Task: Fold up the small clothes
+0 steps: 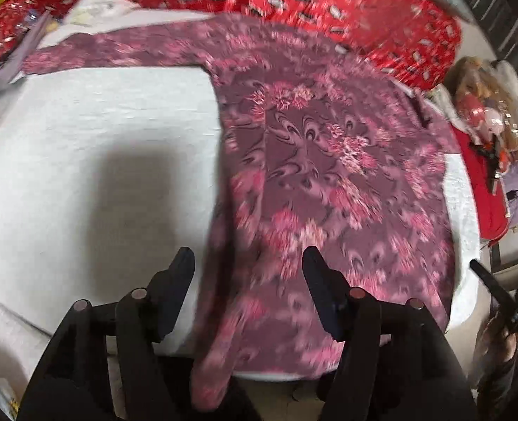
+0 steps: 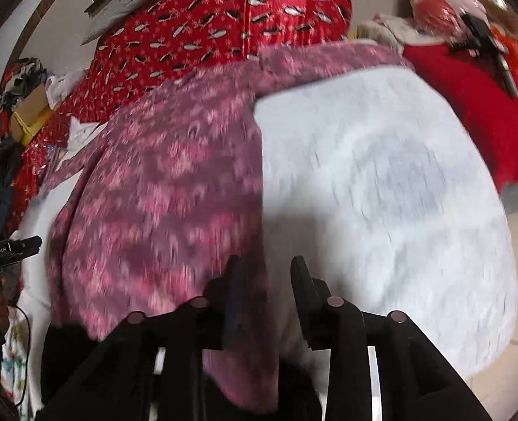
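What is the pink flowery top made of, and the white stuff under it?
The pink top looks like thin, soft printed cloth: it lies limp and drapes over the edge. The white cover looks like fuzzy, towel-like fabric, though blur leaves that uncertain.

White padded surface [image 1: 94, 147]; purple-pink patterned garment [image 1: 329, 175] spread flat on it, hem overhanging edge.

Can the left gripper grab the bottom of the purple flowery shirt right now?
Probably yes: the left gripper is open above the shirt hem, with nothing in between.
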Demonstrator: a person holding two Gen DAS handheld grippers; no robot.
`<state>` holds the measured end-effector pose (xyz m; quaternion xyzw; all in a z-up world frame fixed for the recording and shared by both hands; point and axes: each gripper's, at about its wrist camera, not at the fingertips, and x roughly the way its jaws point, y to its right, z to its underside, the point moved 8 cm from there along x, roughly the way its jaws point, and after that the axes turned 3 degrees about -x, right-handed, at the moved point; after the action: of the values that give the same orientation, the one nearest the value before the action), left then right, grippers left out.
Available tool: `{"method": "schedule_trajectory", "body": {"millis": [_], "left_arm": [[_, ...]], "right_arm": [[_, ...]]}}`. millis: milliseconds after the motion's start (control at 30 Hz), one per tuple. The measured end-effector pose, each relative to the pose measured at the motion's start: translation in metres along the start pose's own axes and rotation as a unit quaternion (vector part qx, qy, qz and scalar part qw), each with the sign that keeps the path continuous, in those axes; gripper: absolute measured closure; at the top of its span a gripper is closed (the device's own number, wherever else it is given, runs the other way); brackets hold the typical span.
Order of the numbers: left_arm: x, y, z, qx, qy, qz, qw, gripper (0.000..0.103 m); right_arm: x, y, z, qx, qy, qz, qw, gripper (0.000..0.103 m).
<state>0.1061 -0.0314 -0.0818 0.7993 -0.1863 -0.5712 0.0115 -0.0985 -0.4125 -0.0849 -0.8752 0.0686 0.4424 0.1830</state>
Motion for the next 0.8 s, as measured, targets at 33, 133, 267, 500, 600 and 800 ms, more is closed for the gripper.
{"method": "schedule_trajectory", "body": {"millis": [33,133,267,500,600,800], "left_arm": [[0.012,0.000,-0.005,-0.004,-0.010,-0.007,0.9999,0.040],[0.031,0.001,-0.014,-0.016,-0.027,-0.020,0.9993,0.040],[0.045,-0.002,-0.023,-0.039,-0.034,-0.020,0.9984,0.053],[0.032,-0.031,-0.041,-0.044,-0.016,-0.021,0.9987,0.097],[0.033,-0.054,-0.043,-0.049,-0.004,-0.061,0.9969,0.098],[0.008,-0.060,-0.044,-0.076,0.010,-0.021,0.9968,0.096]], "right_arm": [[0.007,-0.002,-0.013,0.000,0.002,0.002,1.000,0.064],[0.030,-0.002,-0.043,0.014,0.006,-0.002,1.000,0.060],[0.077,-0.002,-0.078,0.025,0.001,0.022,0.999,0.057],[0.107,-0.032,-0.113,-0.044,0.015,0.007,0.999,0.099],[0.087,-0.018,-0.125,-0.014,0.057,0.014,0.998,0.099],[0.098,0.006,-0.106,0.006,-0.004,0.030,1.000,0.091]]}}
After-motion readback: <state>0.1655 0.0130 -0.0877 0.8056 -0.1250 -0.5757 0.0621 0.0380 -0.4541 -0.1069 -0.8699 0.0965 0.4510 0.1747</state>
